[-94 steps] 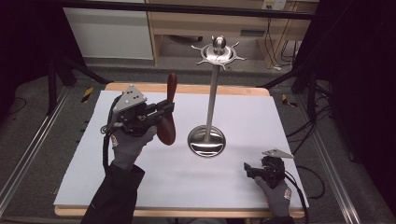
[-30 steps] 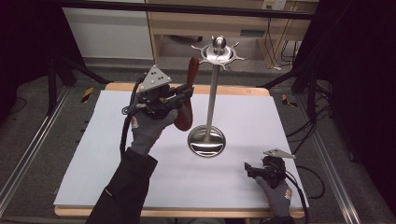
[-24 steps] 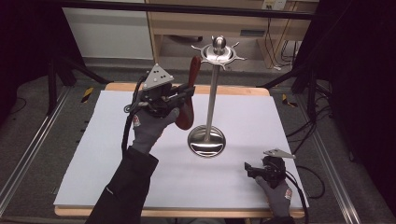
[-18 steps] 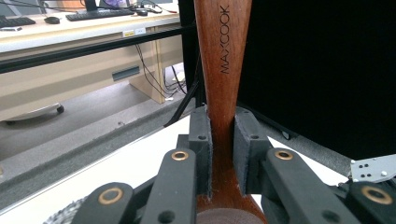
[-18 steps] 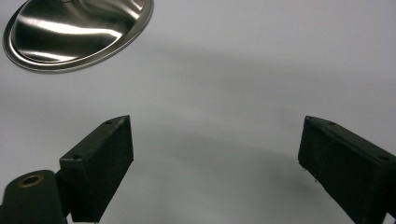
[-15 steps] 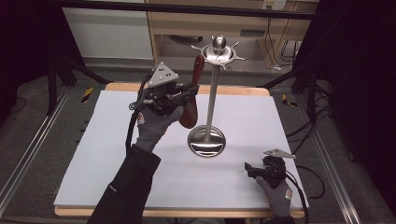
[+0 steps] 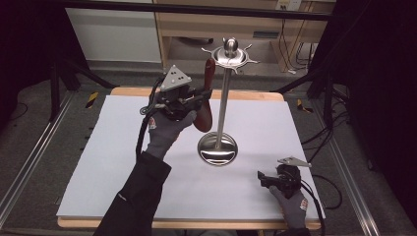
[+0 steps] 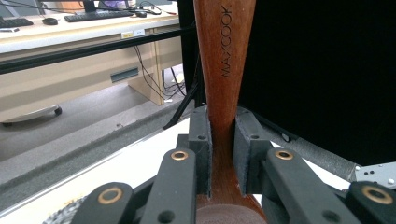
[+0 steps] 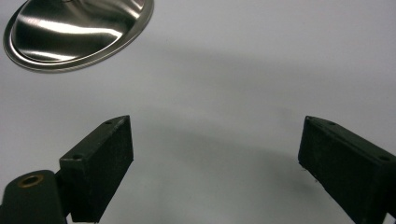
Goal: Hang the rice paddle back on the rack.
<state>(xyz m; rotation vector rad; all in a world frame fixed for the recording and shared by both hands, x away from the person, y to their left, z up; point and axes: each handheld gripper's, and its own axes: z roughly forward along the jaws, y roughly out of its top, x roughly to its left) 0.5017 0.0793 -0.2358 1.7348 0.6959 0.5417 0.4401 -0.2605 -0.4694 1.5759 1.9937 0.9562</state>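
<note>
A dark wooden spoon [image 7: 207, 93] is held upright above the table, handle up, its bowl hanging low. My left gripper [image 7: 196, 96] is shut on the handle; in the left gripper view the two pads [image 8: 201, 149] press the wooden spoon [image 8: 224, 70] from both sides. The handle tip is close to the hooked crown of a steel utensil stand [image 7: 223, 93], just left of its pole. My right gripper [image 7: 263, 178] rests low on the white table [image 7: 98, 162] at the front right, open, nothing between its fingers [image 9: 100, 163], with the stand's round base [image 9: 74, 28] ahead.
The stand's base [image 7: 217, 148] takes the middle of the white table. Dark frames, cables [image 7: 324, 132] and floor rails surround the table. A wooden bench [image 7: 196, 24] stands beyond the far edge.
My left gripper has lifted the spoon up and to the right, from beside the stand's base toward the crown. The right gripper has stayed put.
</note>
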